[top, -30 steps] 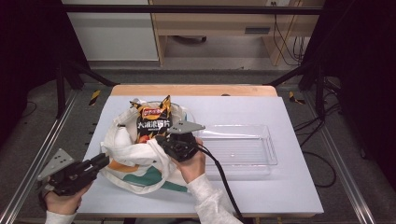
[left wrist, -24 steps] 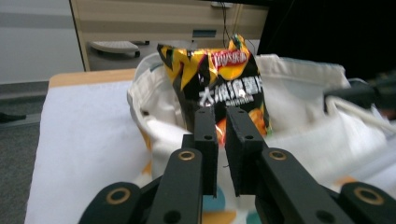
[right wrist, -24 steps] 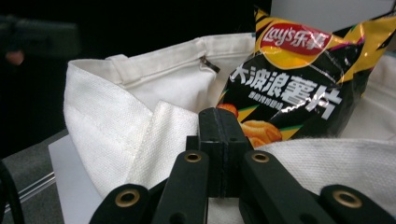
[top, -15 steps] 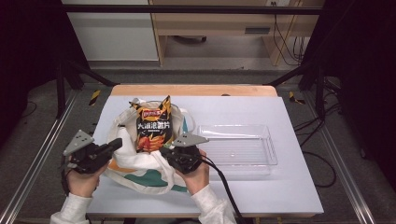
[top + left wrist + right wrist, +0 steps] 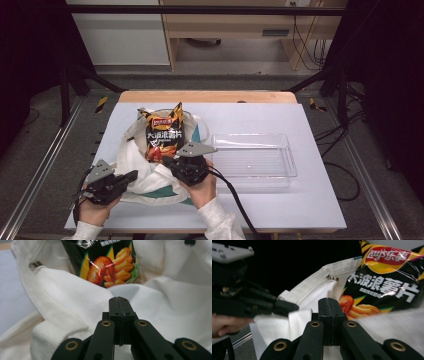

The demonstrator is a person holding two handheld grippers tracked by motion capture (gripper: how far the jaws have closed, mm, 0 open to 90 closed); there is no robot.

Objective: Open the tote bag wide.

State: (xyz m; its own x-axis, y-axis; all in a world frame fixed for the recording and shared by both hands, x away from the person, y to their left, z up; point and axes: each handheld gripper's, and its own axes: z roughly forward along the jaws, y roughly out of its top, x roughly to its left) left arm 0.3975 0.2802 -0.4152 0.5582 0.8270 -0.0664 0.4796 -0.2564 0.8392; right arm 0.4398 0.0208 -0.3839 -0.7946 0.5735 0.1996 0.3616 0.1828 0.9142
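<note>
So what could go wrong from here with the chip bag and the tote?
The left gripper has just closed at the cloth bag's edge, and no fabric shows between its jaws, so a pull may miss. The right gripper, also shut, sits close to the chip bag; pushing in could crush or tip it.

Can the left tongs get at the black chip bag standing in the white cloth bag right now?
Probably yes: the left tongs are shut at the white cloth bag; the black chip bag shows above its fold.
</note>
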